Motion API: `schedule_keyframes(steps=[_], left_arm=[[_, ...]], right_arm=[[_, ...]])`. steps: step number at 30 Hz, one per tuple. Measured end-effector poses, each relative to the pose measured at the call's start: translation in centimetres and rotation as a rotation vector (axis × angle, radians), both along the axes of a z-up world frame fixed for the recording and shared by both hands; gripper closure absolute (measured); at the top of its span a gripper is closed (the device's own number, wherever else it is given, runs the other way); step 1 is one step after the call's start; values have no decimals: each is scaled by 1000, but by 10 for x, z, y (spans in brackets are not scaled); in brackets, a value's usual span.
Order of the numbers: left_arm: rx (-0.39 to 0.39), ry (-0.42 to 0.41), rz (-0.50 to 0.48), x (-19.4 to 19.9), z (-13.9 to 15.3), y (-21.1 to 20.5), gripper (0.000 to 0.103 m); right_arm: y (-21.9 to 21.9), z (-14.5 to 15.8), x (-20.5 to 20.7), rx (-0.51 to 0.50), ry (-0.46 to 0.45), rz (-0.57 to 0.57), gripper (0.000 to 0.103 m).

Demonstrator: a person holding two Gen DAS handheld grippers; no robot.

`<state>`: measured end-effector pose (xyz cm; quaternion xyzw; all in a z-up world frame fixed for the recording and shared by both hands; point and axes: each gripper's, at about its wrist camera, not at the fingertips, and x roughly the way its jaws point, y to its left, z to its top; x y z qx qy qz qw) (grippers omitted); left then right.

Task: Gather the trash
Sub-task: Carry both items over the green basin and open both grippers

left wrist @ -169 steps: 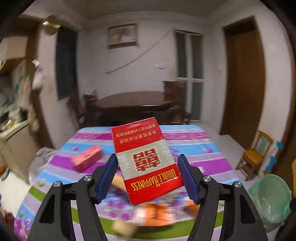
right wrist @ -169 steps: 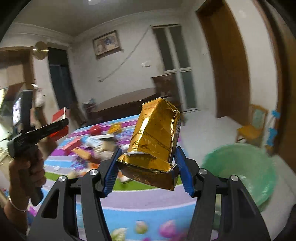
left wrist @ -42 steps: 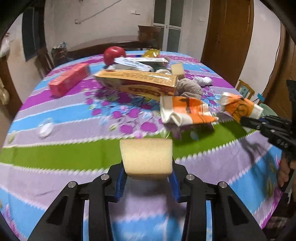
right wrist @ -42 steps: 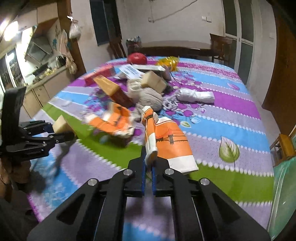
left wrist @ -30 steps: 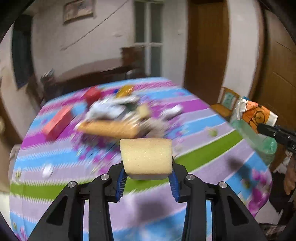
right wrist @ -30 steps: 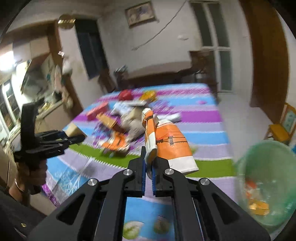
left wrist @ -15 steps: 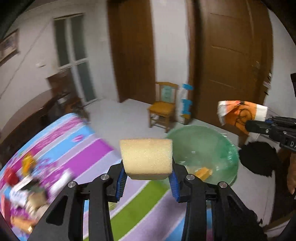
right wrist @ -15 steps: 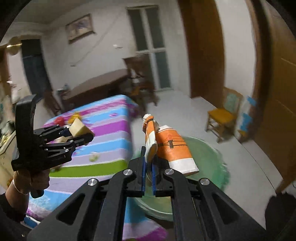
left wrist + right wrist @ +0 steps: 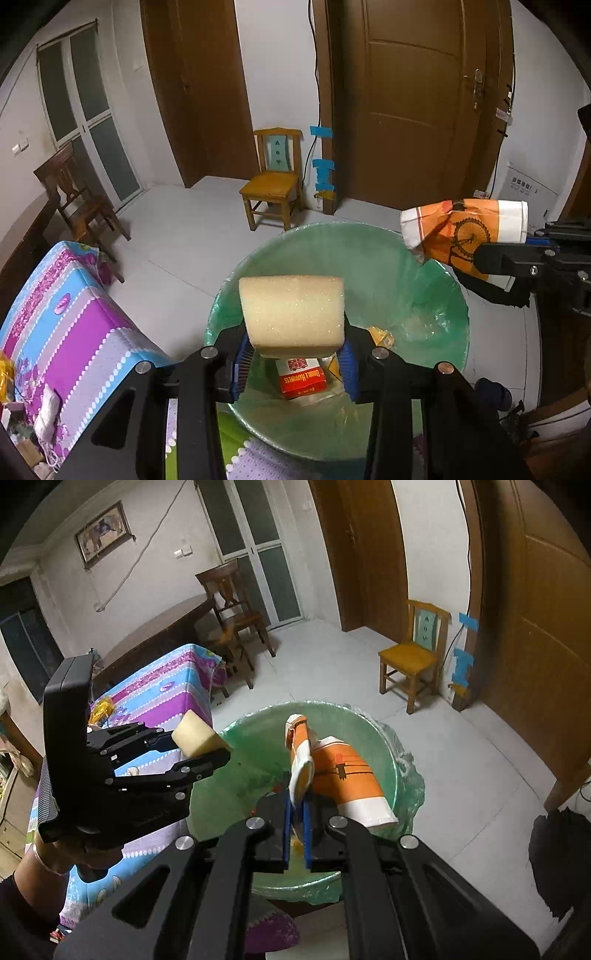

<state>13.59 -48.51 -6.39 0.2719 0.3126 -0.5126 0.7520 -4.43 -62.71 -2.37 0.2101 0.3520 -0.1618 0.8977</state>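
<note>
My left gripper [image 9: 293, 360] is shut on a pale yellow sponge block [image 9: 291, 314] and hangs over the near rim of a bin lined with a green bag [image 9: 388, 258]. Inside the bin lie a red cigarette box [image 9: 301, 376] and a bit of gold wrapper [image 9: 380, 334]. In the right wrist view, my right gripper [image 9: 297, 805] is shut on a crumpled orange-and-white paper cup [image 9: 340, 775], held above the same bin [image 9: 258, 731]. That cup [image 9: 465, 230] shows at the right of the left wrist view, and the sponge [image 9: 195, 733] at the left of the right wrist view.
The table with the striped purple, blue and green cloth [image 9: 66, 328] stands left of the bin, a few scraps left on its edge. A small yellow chair [image 9: 273, 184] and a dark wooden chair [image 9: 81, 199] stand on the white floor behind. Brown doors [image 9: 410, 103] line the wall.
Both grippers swung away from the table to the bin, each still holding its item. The bin now fills the middle of both views, with its contents visible.
</note>
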Motion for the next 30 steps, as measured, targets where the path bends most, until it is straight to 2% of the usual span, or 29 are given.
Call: schedule_keyframes(steps=[10,12,13,14,15,16,30], left_arm=[[3,-4,4,11,-8,7,62],[4,-8,6,13,-9,6,61],[5,-13,9,12,-9,6,56],[12,-12,16,13,-10,5,36],[6,-12,19,14,-9,5,29],[-5,-17,21,14,-8,6,28],[-21,-28,57,18,2,18,28]], right_arm=[[-1,-6,13,13,20,9,99],[-1,-5,14,7,23,7,96],[-1,-6,16,0,27,2,96],[-3,-7,17,3,38,-8,89],[-5,-8,18,11,40,-14,88],[-7,-9,18,12,40,-22,88],[-2,-8,16,-10,28,-28,88]])
